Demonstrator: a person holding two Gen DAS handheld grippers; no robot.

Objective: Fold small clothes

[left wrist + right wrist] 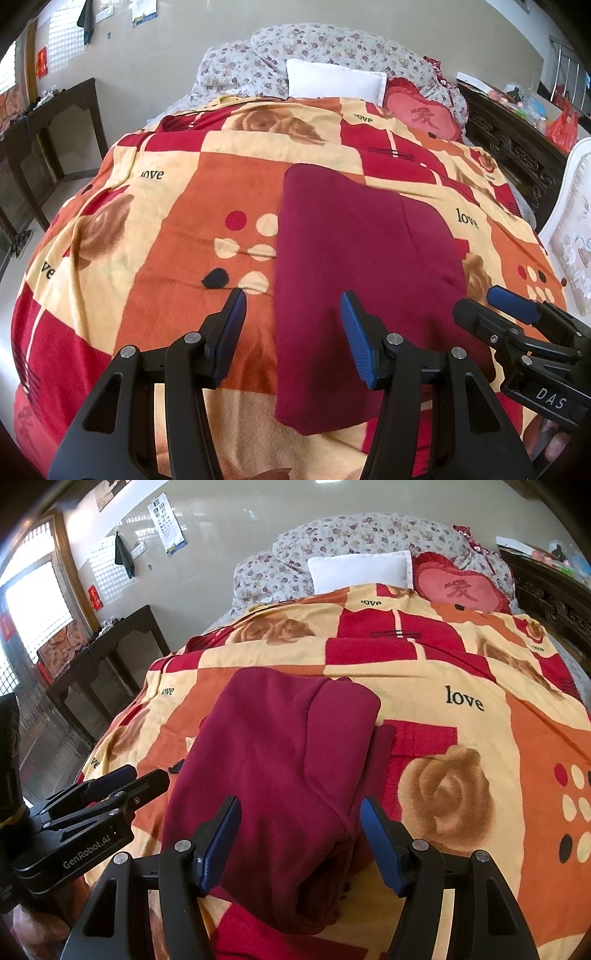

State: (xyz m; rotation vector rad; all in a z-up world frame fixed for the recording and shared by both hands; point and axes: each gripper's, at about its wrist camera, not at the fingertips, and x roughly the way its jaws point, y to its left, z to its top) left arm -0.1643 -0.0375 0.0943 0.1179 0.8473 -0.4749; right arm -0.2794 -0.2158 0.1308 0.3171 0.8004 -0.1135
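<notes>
A dark red garment (354,266) lies folded into a long strip on the patterned blanket (166,221); it also shows in the right wrist view (280,753), with a folded layer on top. My left gripper (293,306) is open and empty, above the garment's near left edge. My right gripper (301,816) is open and empty, above the garment's near end. In the left wrist view the right gripper (517,310) shows at the right of the garment. In the right wrist view the left gripper (122,779) shows at the garment's left.
The blanket (461,701) covers a bed. At its head lie a white pillow (334,79), a red heart cushion (424,116) and a floral quilt (332,44). A dark wooden table (107,653) stands left of the bed, a carved dark cabinet (517,147) right.
</notes>
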